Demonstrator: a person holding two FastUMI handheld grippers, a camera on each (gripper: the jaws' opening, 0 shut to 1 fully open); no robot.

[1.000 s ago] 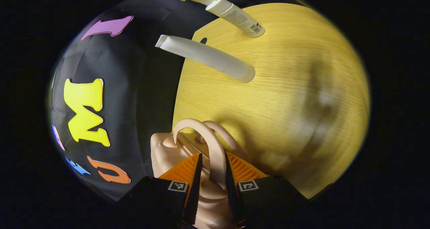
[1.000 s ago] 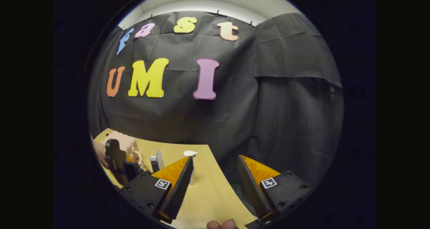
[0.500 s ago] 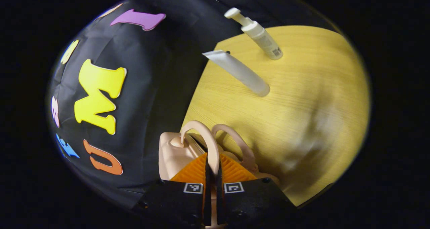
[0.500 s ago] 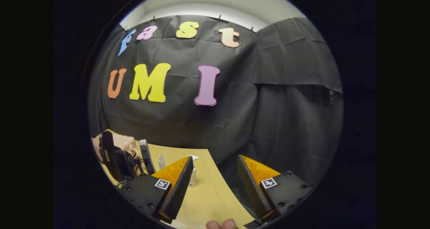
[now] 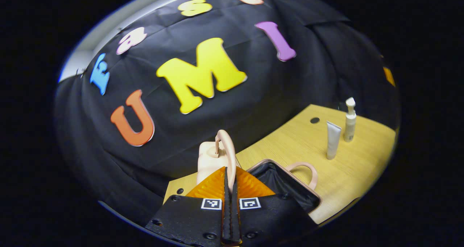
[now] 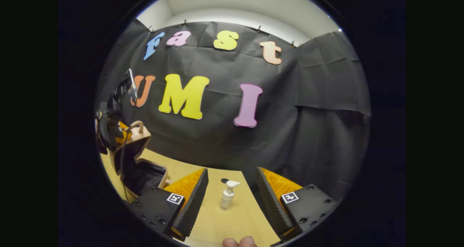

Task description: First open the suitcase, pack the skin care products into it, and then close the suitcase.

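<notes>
The small beige suitcase [image 5: 207,160] stands open on the wooden table [image 5: 359,167]. Its lid is raised and its black-lined base [image 5: 286,183] lies flat, with a second handle [image 5: 306,167] beside it. My left gripper [image 5: 229,174] is shut on the lid's handle [image 5: 225,147]. A white tube [image 5: 332,140] and a white pump bottle [image 5: 350,122] stand upright farther right. In the right gripper view, my right gripper [image 6: 232,178] is open above the table, the pump bottle [image 6: 227,196] stands beyond its fingers, and the suitcase [image 6: 139,163] is at the left with the left gripper [image 6: 112,120] on its lid.
A small dark hole [image 5: 314,120] marks the table near its back edge. The black cloth wall rises right behind the table. A fingertip [image 6: 239,242] of the holding hand shows at the bottom of the right gripper view.
My left gripper shut on the lid's handle and swung it upward, so the suitcase now stands open. The right gripper tilted up slightly, and the pump bottle now sits between its fingers' lines.
</notes>
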